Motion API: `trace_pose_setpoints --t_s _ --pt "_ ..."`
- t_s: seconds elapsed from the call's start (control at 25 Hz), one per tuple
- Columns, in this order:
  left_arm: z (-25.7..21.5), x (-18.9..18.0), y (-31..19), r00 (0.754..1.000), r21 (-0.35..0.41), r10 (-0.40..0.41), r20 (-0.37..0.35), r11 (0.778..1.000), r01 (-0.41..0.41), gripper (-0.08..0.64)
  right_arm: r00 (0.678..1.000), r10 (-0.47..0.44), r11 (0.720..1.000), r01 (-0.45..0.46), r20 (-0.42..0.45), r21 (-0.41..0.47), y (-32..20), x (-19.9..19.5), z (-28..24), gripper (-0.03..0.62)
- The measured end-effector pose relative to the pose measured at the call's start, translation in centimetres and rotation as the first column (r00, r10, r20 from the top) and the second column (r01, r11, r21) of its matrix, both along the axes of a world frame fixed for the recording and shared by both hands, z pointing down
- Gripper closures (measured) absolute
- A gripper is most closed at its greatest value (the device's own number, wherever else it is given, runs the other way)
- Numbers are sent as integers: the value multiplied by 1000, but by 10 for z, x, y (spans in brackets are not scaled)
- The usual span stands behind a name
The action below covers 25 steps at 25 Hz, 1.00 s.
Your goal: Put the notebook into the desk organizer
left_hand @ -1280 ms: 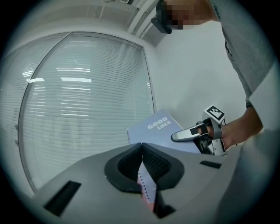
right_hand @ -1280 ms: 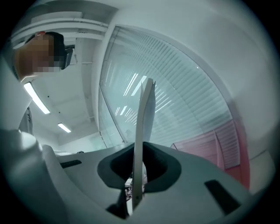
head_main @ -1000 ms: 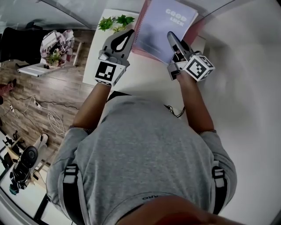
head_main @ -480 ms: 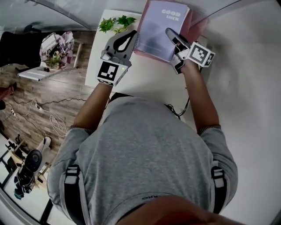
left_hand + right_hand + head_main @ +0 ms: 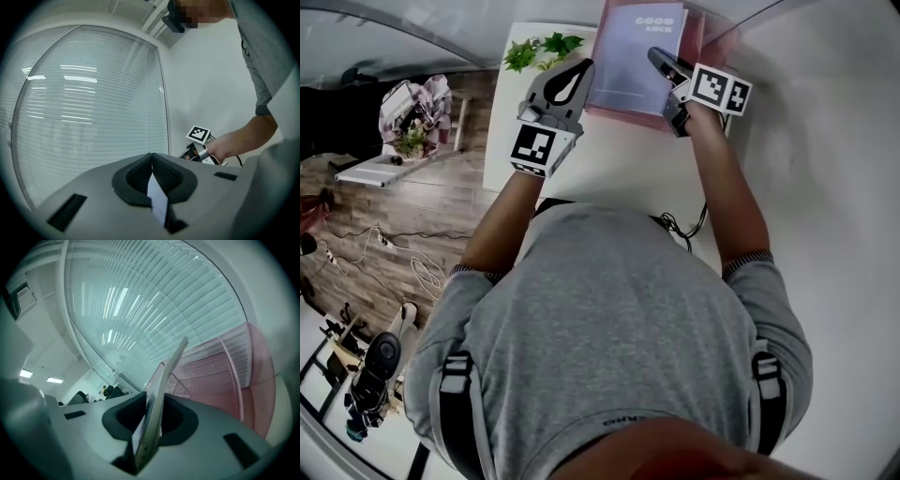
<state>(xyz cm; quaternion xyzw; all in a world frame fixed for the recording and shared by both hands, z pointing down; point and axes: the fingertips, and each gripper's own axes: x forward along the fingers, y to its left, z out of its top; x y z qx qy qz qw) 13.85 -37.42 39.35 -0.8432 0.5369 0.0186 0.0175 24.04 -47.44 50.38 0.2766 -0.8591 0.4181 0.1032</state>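
Note:
A lavender spiral notebook [image 5: 639, 54] is held up at the far edge of the white desk [image 5: 609, 164], in front of the pink mesh desk organizer [image 5: 715, 42]. My left gripper [image 5: 584, 67] is at the notebook's left edge, jaws closed on a thin pale sheet [image 5: 157, 201] of it. My right gripper [image 5: 661, 62] is at the notebook's right edge. In the right gripper view the notebook [image 5: 167, 373] stands edge-on between the jaws of my right gripper [image 5: 157, 397]; they are opening, and the pads still touch it. The organizer's mesh wall [image 5: 220, 376] is close behind.
A green leafy plant [image 5: 539, 47] sits at the desk's back left corner. A dark cable [image 5: 680, 230] trails off the desk's near edge. Window blinds [image 5: 89, 112] fill the wall behind. Wood floor with clutter lies to the left.
Both grippers and the notebook have moved away from me toward the organizer. The notebook has turned squarer to the desk's far edge.

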Motion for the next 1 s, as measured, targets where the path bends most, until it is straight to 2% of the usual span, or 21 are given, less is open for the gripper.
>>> trace_pose_setpoints --t_s 0.36,0.52,0.68,0.76,0.84,0.92,1.0 --pt "4 2 -1 998 -18 55 -10 998 -55 540 990 53 999 -53 -132 9 -11 10 24 504" --pt "0 1 1 997 -7 66 -28 998 -67 540 975 88 996 -87 -203 14 -14 17 34 503" --pt "7 0 4 996 -35 88 -34 995 -89 540 948 118 993 -115 -295 28 -15 18 48 513" --pt "6 0 6 995 -26 96 -35 995 -97 540 936 133 991 -126 -325 45 -15 18 51 487" --pt "4 0 8 994 -16 106 -37 994 -106 540 931 127 991 -109 -342 72 -11 15 49 388" --pt "5 0 10 993 -16 113 -36 993 -113 540 923 102 992 -68 -372 104 -6 7 45 341" --pt "9 -1 10 993 -28 114 -35 993 -115 540 900 93 989 -33 -427 145 -2 1 43 319"
